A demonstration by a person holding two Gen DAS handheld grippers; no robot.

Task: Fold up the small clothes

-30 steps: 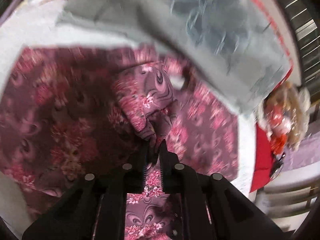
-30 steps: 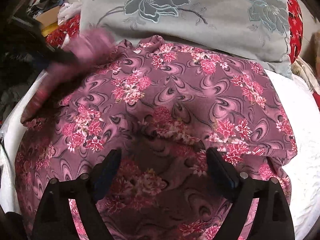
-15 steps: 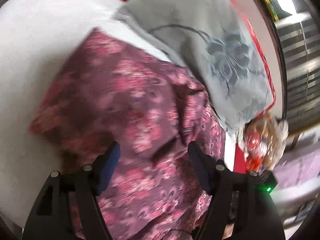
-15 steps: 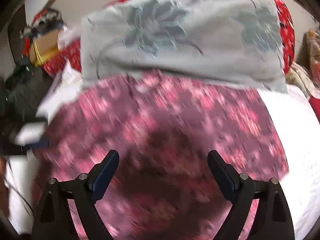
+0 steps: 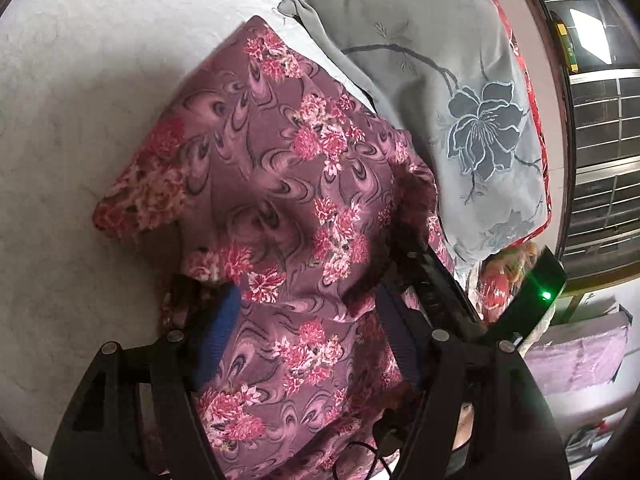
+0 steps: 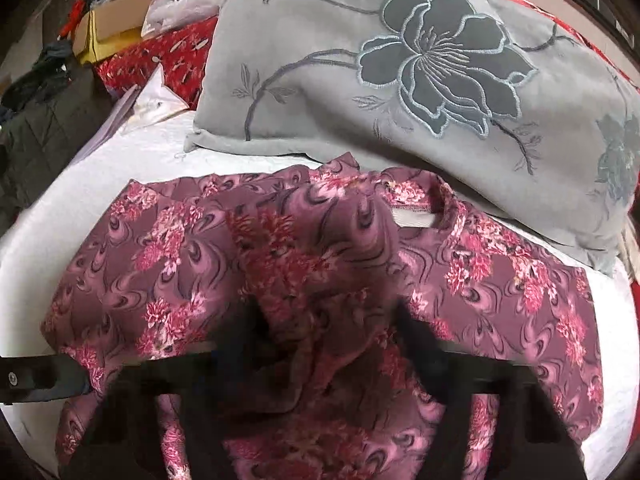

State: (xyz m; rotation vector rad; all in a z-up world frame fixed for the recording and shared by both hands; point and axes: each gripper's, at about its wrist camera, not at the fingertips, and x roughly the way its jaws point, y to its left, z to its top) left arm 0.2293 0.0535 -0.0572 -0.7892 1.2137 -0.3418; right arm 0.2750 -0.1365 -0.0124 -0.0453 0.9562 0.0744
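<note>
While both tools sit low over the bed, the floral garment [image 6: 304,264] lies spread on the white bedsheet [image 6: 132,152], w/ its neckline [image 6: 412,218] toward 12 o'clock in the right wrist view, right up against the grey pillow [image 6: 400,80]. Long axis there runs roughly 9 to 3, sleeve to sleeve; collar end points at the pillow. Purple-pink cloth, swirl and flower print, a fold of it bunched up near centre. In the left wrist view the same garment [image 5: 280,208] runs from 6 up toward 11–12, one corner poking out at 9 onto the sheet [image 5: 80,120], pillow [image 5: 460,112] at 1–2 o'clock.

Left tool [image 5: 308,336]: jaws wide apart, blue pads either side of the cloth, fabric lying between them, not pinched. Right tool [image 6: 324,332]: blurred and dark, fingers look spread wide w/ cloth bunched in the gap; no pinch visible. It also shows at 4 o'clock in the left view, w/ a green light on it.

Pillow has an embroidered dark flower [image 6: 440,64]. Cardboard box [image 6: 116,20] and clutter at 10–11. No readable labels or writing anywhere.
</note>
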